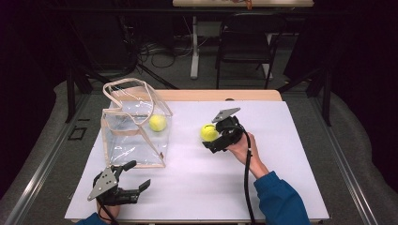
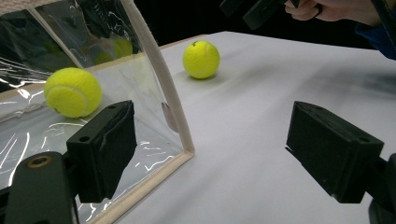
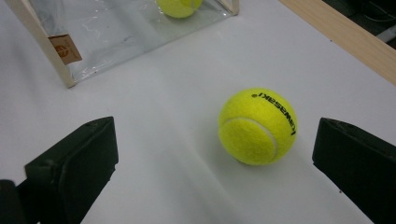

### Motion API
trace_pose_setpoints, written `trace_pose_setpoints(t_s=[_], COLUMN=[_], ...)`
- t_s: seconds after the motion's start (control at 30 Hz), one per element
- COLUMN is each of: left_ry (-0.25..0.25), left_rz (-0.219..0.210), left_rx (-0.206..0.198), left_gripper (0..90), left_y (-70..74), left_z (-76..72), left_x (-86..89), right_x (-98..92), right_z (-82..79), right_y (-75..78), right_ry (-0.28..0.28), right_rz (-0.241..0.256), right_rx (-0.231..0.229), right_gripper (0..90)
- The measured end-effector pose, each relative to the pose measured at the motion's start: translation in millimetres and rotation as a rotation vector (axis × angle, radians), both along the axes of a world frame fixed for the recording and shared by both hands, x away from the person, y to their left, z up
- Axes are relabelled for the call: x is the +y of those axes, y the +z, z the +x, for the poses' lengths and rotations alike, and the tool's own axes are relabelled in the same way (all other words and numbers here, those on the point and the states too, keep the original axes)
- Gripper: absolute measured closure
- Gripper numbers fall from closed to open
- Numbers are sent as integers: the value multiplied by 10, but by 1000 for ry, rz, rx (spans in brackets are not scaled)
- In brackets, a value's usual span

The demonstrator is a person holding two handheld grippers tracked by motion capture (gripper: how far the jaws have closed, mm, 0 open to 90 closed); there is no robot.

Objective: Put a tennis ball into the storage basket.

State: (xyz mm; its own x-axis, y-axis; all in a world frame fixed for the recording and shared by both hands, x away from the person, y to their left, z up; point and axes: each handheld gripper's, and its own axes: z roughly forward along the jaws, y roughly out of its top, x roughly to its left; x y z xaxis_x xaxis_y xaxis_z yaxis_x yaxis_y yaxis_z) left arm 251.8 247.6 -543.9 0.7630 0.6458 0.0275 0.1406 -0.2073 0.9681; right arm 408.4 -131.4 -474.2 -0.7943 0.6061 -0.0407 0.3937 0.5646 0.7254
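A clear plastic bag (image 1: 123, 133) with beige trim stands at the table's left, and one yellow tennis ball (image 1: 157, 123) lies inside it. A second tennis ball (image 1: 209, 132) rests on the white table near the middle. My right gripper (image 1: 216, 136) is open around this ball; in the right gripper view the ball (image 3: 258, 126) sits between the jaws, closer to the right one, untouched. My left gripper (image 1: 139, 174) is open near the front left, just in front of the bag's corner (image 2: 184, 140). In the left gripper view, I see the bagged ball (image 2: 73, 92) and the loose ball (image 2: 201, 59).
The white mat (image 1: 263, 187) covers a wooden table whose far edge (image 1: 220, 95) shows. A black chair (image 1: 246, 44) and a table leg stand beyond on the floor. The bag's open top leans toward the far side.
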Motion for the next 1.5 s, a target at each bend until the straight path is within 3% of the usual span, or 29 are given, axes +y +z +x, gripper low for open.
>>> trace_pose_setpoints(t_s=[0.2,0.43,1.27,1.37,1.47,1.5], left_ry=[0,3,7,7,12,12], left_rz=[-1,-2,5,4,2,2], left_rx=[1,-2,-2,-4,-4,-4], left_gripper=[158,158,158,158,158,158], left_y=[-4,-1,-2,-1,4,4], left_z=[-2,-15,-22,-25,-31,-31], left_x=[-7,-2,5,4,12,12], right_x=[-19,-45,99,160,177,197], right_z=[104,240,393,464,479,545], right_y=[-63,-174,-254,-356,-372,-450], right_ry=[-40,-69,-72,-82,-84,-91], right_rz=[-22,-26,-57,-89,-86,-72], right_rx=[-9,26,46,59,61,89], right_gripper=[0,0,0,0,0,0])
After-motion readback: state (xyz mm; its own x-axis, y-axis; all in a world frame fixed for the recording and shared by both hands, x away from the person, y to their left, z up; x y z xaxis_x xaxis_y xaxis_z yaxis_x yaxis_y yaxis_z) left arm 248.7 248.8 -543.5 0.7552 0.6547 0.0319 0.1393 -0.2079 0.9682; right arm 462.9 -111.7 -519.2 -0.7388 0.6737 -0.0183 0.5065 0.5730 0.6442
